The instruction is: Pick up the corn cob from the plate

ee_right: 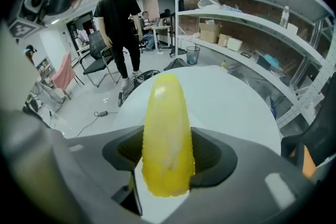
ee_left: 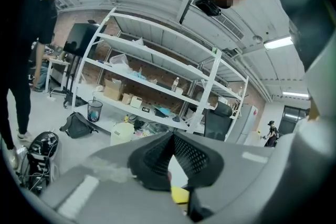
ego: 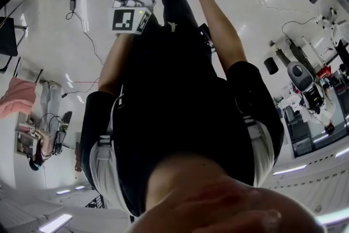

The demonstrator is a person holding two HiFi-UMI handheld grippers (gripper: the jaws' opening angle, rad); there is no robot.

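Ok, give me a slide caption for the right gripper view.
Right gripper clamps a yellow corn cob between its jaws, above a round white surface.

I see a white shelving rack (ee_left: pixel 157 75) with cardboard boxes (ee_left: pixel 112 91) on a lower shelf. A mesh bin (ee_left: pixel 95 110) stands at its left end, and a black bag (ee_left: pixel 77 125) lies just before it.

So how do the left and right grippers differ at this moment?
The right gripper is clamped on the yellow corn cob, jaws spread wide; the left gripper holds nothing, its jaws together. The right gripper looks down at the white table, the left out toward shelves. Both are grey.
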